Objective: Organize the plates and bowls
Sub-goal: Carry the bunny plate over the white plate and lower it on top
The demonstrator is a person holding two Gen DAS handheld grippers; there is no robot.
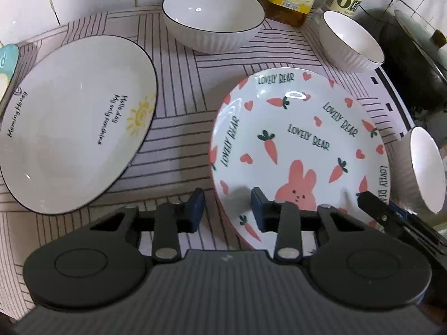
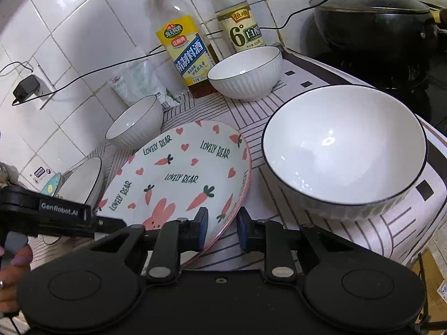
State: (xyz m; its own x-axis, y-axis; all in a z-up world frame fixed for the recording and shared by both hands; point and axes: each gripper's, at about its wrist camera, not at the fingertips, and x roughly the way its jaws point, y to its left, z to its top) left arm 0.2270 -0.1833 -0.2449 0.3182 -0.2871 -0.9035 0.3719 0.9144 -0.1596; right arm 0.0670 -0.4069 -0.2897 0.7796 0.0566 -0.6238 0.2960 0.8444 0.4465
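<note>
A: Carrot plate (image 1: 301, 145)?
B: On worktop (image 1: 181, 106), 3 o'clock of the sun plate (image 1: 75, 122).
A: Grippers?
B: Left gripper (image 1: 227, 209) jaws apart astride its rim; right gripper (image 2: 222, 230) jaws apart likewise. Bowl (image 2: 343, 150) at 3 o'clock.

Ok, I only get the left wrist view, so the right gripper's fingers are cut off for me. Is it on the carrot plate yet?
Observer: Not gripping. The right gripper is open, one finger above the carrot plate and one outside its near rim.
Operator: What's on its right?
Observer: An empty bowl, upright, just beside the plate.
Operator: Any cables nearby?
Observer: Only from a charger on the wall tiles, far left.
</note>
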